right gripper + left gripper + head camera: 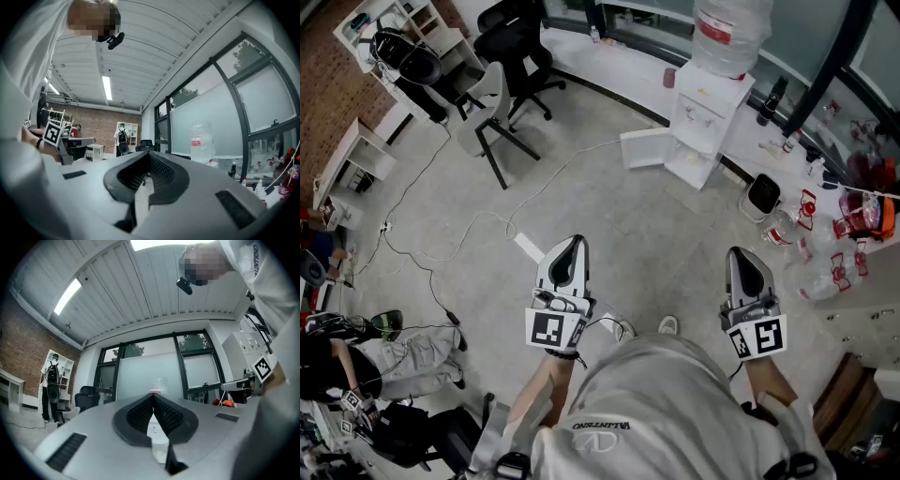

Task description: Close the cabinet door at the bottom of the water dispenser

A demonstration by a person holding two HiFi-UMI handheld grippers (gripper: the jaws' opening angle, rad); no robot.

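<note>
I am holding the left gripper [574, 246] and right gripper [741, 258] with jaws together, empty. The water dispenser [708, 108] is standing at the far edge of the floor [661, 230], cabinet door [647, 148] hanging open.

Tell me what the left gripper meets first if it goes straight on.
Likely the water dispenser: its bottle shows just over the shut jaws of the left gripper; only floor lies between, depth unclear.
</note>
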